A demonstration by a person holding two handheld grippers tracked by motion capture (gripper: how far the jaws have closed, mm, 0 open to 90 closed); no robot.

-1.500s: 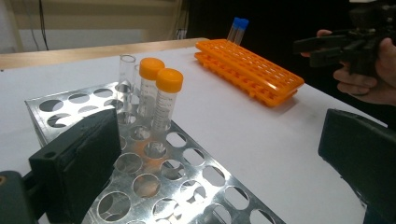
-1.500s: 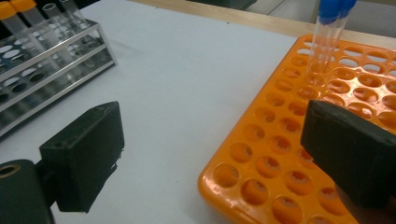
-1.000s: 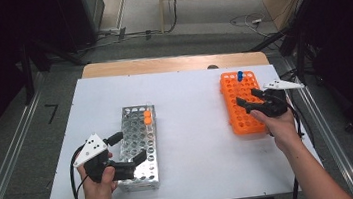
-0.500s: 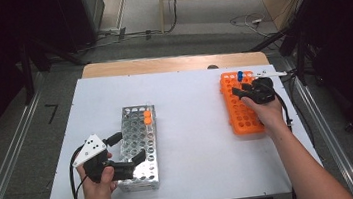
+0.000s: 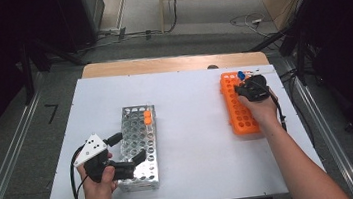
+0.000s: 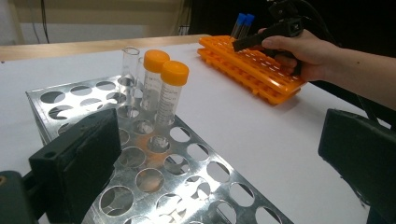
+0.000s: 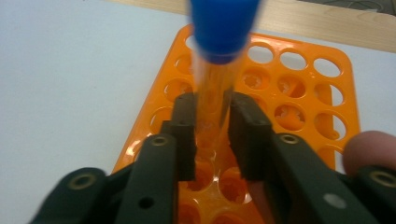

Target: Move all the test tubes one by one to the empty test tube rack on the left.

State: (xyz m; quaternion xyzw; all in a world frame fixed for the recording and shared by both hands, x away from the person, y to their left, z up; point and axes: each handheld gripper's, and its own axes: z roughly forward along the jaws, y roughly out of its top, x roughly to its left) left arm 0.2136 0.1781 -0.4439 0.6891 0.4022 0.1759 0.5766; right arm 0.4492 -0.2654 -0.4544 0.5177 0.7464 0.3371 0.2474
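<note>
rack (image 5: 140, 149): shiny perforated metal | orange rack (image 5: 240, 112): glossy plastic | table (image 5: 193, 128): matt white | tube (image 7: 215, 88): clear plastic

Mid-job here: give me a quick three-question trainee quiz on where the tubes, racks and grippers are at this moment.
1. True or false: the right gripper is shut on a blue-capped tube.
2. Which rack holds the two orange-capped tubes? A. orange rack B. metal rack C. neither
3. What are the left gripper's fingers doing?

Key
1. True: its fingers press the tube from both sides, above the orange rack.
2. B: they stand upright side by side in the metal rack.
3. They stand wide apart at the metal rack's near end, with no tube between them.
</note>
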